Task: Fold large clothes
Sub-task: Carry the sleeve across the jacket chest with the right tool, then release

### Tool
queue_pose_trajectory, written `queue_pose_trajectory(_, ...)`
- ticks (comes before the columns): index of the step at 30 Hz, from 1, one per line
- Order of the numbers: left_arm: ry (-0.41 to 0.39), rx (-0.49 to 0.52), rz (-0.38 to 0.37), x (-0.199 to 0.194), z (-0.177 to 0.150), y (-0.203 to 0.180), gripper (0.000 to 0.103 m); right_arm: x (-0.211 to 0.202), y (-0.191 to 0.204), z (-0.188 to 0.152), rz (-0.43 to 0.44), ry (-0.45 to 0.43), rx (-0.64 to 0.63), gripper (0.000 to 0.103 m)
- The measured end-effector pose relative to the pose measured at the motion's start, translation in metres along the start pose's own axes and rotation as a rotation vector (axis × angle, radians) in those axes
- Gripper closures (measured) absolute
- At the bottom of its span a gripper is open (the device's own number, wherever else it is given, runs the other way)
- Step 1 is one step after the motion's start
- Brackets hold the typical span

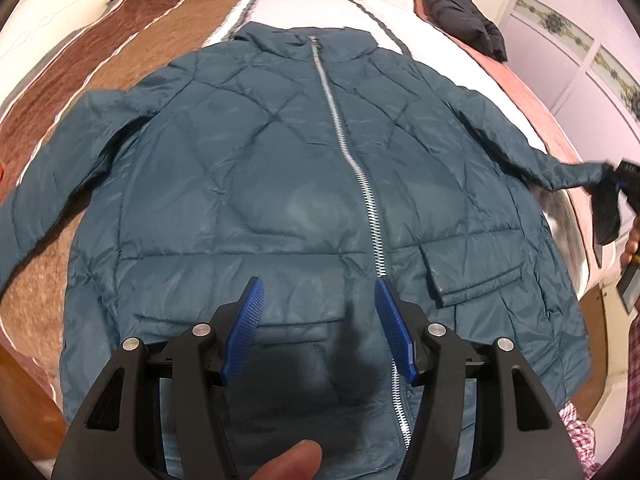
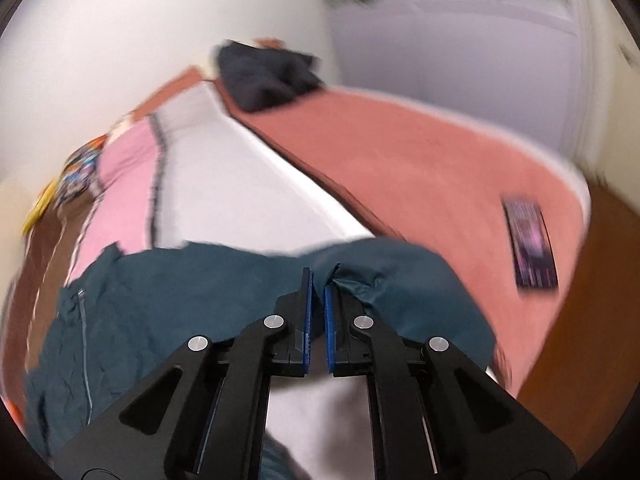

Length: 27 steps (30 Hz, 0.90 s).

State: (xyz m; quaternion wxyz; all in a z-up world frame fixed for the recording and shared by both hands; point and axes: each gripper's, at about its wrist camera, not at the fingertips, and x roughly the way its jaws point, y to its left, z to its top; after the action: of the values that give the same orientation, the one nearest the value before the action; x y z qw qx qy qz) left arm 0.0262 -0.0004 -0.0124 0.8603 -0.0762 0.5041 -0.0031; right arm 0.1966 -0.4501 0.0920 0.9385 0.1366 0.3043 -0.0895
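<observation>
Jacket (image 1: 280,184) looks puffy, light, slippery on the bed (image 1: 80,52); right claw (image 2: 318,292) clamps its sleeve cuff (image 2: 360,280), left claw (image 1: 320,320) hovers apart above the hem.

no readable text, flat dark card (image 2: 530,244) on bed too blurred

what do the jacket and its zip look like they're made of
Jacket: looks like thin synthetic shell, maybe nylon, padded; slight sheen, fine crinkles, puffy diamond quilting. Zip: silvery, shiny teeth, probably metal, though metallic-look plastic can't be ruled out.
</observation>
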Motion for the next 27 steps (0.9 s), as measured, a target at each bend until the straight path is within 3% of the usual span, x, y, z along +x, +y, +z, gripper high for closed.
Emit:
queue_pose_trajectory(7,-0.025,-0.086,-0.007,-0.008,-0.002,0.031,0.046,-0.018,0.139,0.013,0.303,-0.081,-0.317,0.097)
queue_pose_trajectory(11,-0.033,-0.133,-0.005,-0.012,-0.006,0.049,0.046,-0.016,0.221,-0.009,0.446,-0.057,-0.49,0.097)
queue_pose_trajectory(15,-0.04,-0.17,0.002,-0.016,-0.01,0.066,0.046,-0.008,0.291,-0.058,0.553,-0.007,-0.648,0.097)
queue_pose_trajectory(18,-0.044,-0.199,0.009,-0.019,-0.013,0.079,0.046,0.011,0.329,-0.094,0.6,0.077,-0.707,0.098)
queue_pose_trajectory(21,-0.046,-0.22,0.014,-0.02,-0.015,0.09,0.046,0.028,0.361,-0.132,0.594,0.17,-0.743,0.098)
queue_pose_trajectory(27,-0.039,-0.241,0.018,-0.016,-0.015,0.101,0.046,0.063,0.367,-0.173,0.575,0.351,-0.742,0.094)
